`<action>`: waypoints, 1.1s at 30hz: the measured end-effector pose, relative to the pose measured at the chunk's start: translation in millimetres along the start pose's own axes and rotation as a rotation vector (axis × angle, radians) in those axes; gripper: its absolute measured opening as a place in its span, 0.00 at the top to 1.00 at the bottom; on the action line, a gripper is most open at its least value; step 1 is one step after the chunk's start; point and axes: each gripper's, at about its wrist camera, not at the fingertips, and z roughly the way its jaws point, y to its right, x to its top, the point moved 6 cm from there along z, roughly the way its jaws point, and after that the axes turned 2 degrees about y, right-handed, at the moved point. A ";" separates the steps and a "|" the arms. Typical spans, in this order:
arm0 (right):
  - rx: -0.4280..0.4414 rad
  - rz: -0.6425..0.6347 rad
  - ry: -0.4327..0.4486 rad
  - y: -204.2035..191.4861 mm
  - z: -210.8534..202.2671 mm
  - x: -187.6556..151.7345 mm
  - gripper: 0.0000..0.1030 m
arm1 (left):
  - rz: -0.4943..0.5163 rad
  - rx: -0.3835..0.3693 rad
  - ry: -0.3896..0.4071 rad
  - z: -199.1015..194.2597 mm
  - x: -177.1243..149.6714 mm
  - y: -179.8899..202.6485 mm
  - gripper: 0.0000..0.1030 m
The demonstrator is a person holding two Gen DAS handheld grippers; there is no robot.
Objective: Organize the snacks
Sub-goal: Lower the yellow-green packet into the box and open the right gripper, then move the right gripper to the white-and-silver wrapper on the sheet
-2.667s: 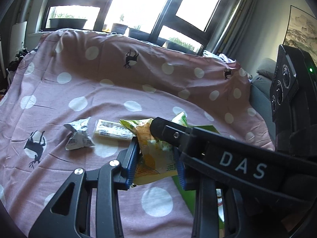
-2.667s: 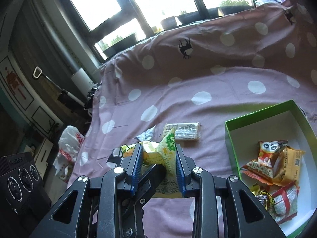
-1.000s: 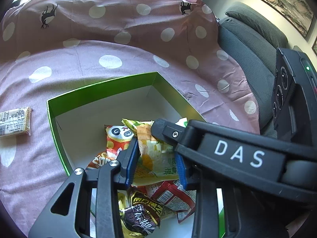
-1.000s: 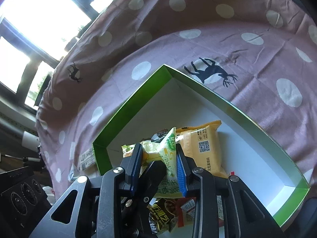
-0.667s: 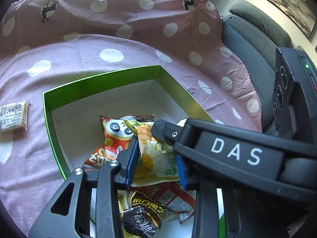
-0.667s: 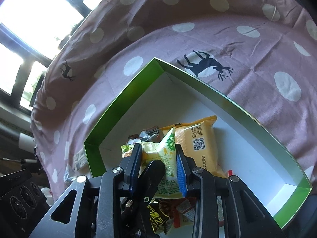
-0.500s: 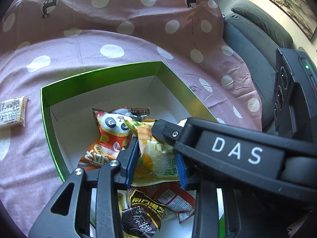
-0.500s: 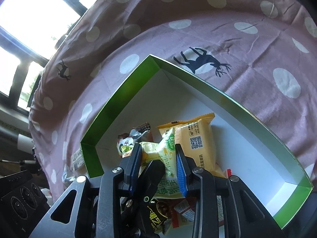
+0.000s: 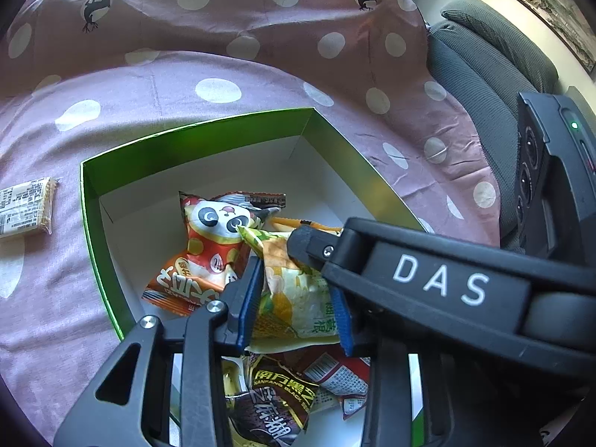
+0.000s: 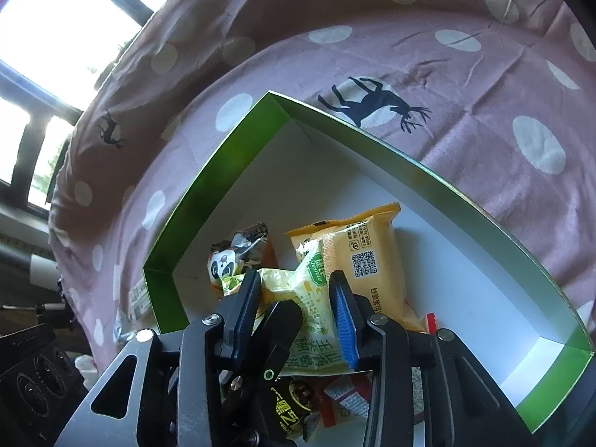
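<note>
Both grippers hold one yellow-green snack packet [image 9: 294,298] low over the snacks inside the green box [image 9: 186,130]. My left gripper [image 9: 294,290] is shut on its lower half. My right gripper [image 10: 294,283] has the same packet [image 10: 298,298] between its pads, which still touch it while the jaws are opening. One right finger [image 9: 309,238] lies across the packet's top in the left wrist view. In the box [image 10: 208,171] lie a panda packet [image 9: 216,223], an orange packet [image 10: 365,253] and a dark packet [image 9: 275,398].
The box sits on a pink polka-dot cloth [image 9: 223,74] with deer prints. A white wrapped bar [image 9: 26,205] lies on the cloth left of the box. A grey armchair [image 9: 484,74] stands to the right. Bright windows [image 10: 37,18] are behind.
The packet was carried by both grippers from the cloth to over the box, then sank towards the snacks inside. In the last half second the right fingers stand slightly wider apart.
</note>
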 end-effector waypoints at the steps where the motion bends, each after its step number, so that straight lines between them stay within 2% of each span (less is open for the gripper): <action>1: -0.004 -0.001 -0.001 0.3 -0.1 0.1 0.59 | 0.000 -0.001 0.001 -0.1 0.1 0.0 0.66; 5: -0.008 -0.008 0.000 -0.4 -1.5 0.3 0.51 | 0.004 0.005 0.009 -2.1 1.1 0.7 0.64; 8: -0.008 -0.014 0.018 -1.6 -6.3 1.7 0.43 | 0.012 0.011 0.025 -8.7 2.5 -0.1 0.57; 10: -0.001 -0.018 0.040 -3.2 -11.9 3.2 0.38 | 0.008 0.019 0.042 -14.8 4.3 -2.3 0.46; 11: 0.006 -0.018 0.050 -4.0 -14.5 4.1 0.36 | 0.008 0.024 0.048 -17.6 5.3 -3.6 0.44; 16: 0.023 -0.047 0.090 -14.7 -26.1 4.5 0.34 | 0.009 0.022 0.072 -32.8 8.7 -8.3 0.37; 19: 0.012 -0.088 0.133 -23.7 -34.4 4.6 0.32 | 0.013 0.027 0.115 -50.3 10.2 -17.9 0.32; 21: 0.012 -0.125 0.163 -30.9 -39.5 5.2 0.30 | -0.017 0.049 0.155 -69.6 11.3 -34.0 0.31; 24: 0.014 -0.147 0.193 -39.2 -45.0 4.5 0.29 | -0.091 0.062 0.228 -101.7 12.0 -61.9 0.25; 28: 0.016 -0.194 0.229 -53.0 -51.9 0.2 0.27 | -0.187 0.142 0.303 -138.7 9.8 -103.7 0.21; 33: 0.012 -0.277 0.298 -78.3 -61.1 -6.8 0.23 | -0.274 0.305 0.355 -176.6 -2.0 -160.6 0.18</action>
